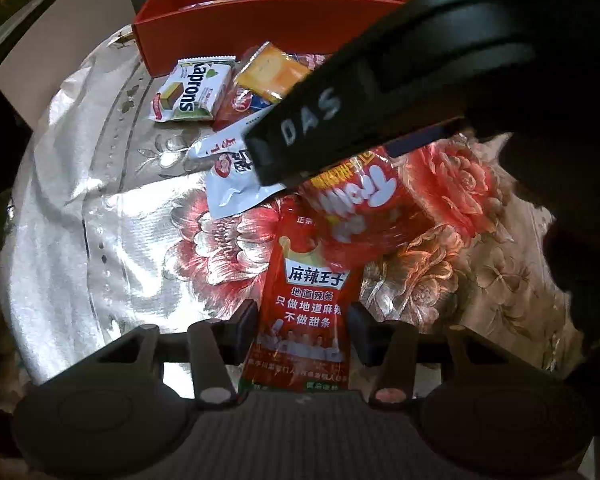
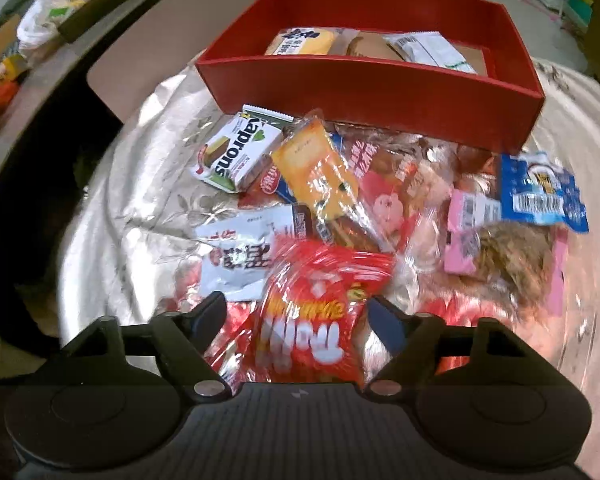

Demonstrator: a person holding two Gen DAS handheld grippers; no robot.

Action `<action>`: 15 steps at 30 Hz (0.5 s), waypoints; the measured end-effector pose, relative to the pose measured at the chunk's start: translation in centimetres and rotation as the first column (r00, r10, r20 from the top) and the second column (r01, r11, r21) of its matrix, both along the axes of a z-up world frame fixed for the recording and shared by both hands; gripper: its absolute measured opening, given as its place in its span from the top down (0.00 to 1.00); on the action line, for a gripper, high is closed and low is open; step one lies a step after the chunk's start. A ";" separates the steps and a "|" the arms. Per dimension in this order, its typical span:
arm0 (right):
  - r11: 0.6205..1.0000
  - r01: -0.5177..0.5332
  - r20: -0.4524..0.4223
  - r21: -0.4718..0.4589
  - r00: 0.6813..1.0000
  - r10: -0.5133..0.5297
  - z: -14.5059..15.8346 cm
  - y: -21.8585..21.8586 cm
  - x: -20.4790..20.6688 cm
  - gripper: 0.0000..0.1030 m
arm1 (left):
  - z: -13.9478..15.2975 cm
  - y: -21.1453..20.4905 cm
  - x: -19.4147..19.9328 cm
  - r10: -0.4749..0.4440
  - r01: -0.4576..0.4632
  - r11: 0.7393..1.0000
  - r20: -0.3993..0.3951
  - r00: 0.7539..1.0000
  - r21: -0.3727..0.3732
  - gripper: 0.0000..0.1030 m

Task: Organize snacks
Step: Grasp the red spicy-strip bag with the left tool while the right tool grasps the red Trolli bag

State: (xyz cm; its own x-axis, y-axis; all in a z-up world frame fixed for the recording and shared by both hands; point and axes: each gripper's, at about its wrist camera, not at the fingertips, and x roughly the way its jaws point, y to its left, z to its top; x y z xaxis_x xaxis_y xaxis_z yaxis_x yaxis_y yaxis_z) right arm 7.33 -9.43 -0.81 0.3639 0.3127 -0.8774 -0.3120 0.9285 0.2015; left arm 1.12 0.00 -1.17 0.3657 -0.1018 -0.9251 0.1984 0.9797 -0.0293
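Observation:
In the left wrist view my left gripper [image 1: 302, 320] is shut on the lower part of a long red spicy-strip packet [image 1: 308, 292], which lies flat on the floral cloth. A puffy red snack bag [image 1: 364, 208] overlaps that packet's top. My right gripper [image 2: 298, 316] straddles the same red snack bag [image 2: 312, 320] with its jaws open: the blue pad on the right is at the bag's edge and a gap shows on the left. Its black finger marked DAS [image 1: 312, 120] crosses the left wrist view above the bag. The red box [image 2: 360, 80] behind the pile holds a few packets.
Loose snacks lie between the grippers and the box [image 1: 260, 20]: a Saprons wafer pack [image 2: 240, 152], an orange cracker pack [image 2: 316, 172], a white packet [image 2: 240, 248], a blue packet [image 2: 540, 188] and a pink one [image 2: 468, 232]. The round table's edge curves down the left.

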 end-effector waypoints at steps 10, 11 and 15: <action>0.992 -0.065 0.000 -0.112 0.998 0.065 -1.0 -1.8 -1.1 0.40 | -0.7 -0.3 0.5 -0.003 0.003 1.000 -0.015 1.000 0.022 0.53; 0.992 -0.062 -0.007 -0.110 0.998 0.062 -1.2 -2.3 -1.2 0.40 | -0.8 -0.3 0.5 -0.003 0.003 1.000 -0.012 1.000 0.029 0.51; 0.986 -0.080 0.005 -0.146 0.997 0.082 -1.4 -2.8 -2.1 0.39 | -1.0 -0.4 0.5 -0.004 0.004 0.999 0.004 1.000 0.034 0.46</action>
State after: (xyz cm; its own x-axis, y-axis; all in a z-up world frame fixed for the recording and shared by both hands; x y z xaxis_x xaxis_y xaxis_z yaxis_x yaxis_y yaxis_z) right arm 5.27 -12.20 -2.26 0.3525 0.2112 -0.9117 -0.3890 0.9191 0.0625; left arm 1.63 -0.43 -2.14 0.3696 -0.0721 -0.9264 0.2026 0.9792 0.0046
